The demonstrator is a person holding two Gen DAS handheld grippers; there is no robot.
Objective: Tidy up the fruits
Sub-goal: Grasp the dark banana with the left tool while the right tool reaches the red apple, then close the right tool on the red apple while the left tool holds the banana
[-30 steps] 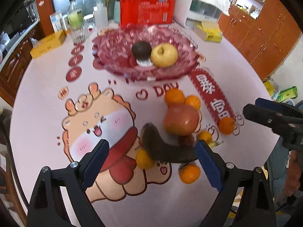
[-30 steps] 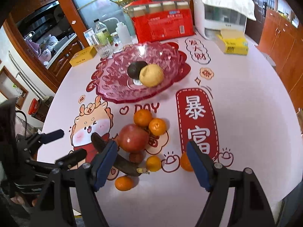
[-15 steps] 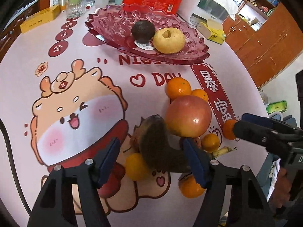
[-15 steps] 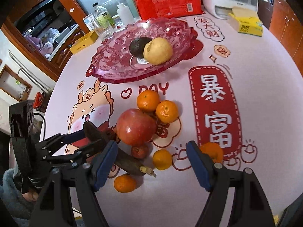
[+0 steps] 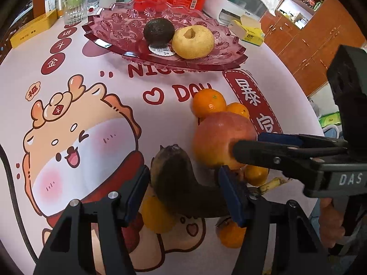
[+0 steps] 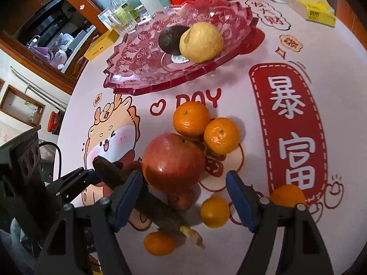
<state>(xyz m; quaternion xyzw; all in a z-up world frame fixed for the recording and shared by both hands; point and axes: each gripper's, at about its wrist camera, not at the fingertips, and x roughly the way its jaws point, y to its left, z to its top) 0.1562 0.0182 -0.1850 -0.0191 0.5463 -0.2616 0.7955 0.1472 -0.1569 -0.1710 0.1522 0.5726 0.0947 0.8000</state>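
The left gripper (image 5: pixel 183 191) is closing around the blackened banana (image 5: pixel 181 183), which lies between its blue pads near the front edge of the table (image 5: pixel 114 84); whether the pads already press on it cannot be told. The right gripper (image 6: pixel 183 197) stands spread over the red apple (image 6: pixel 173 162), gripping nothing. Small oranges (image 6: pixel 191 119) lie around the apple and banana. Toward the far edge, the pink glass dish (image 5: pixel 119 27) holds an avocado (image 5: pixel 158 31) touching a yellow pear (image 5: pixel 193 43).
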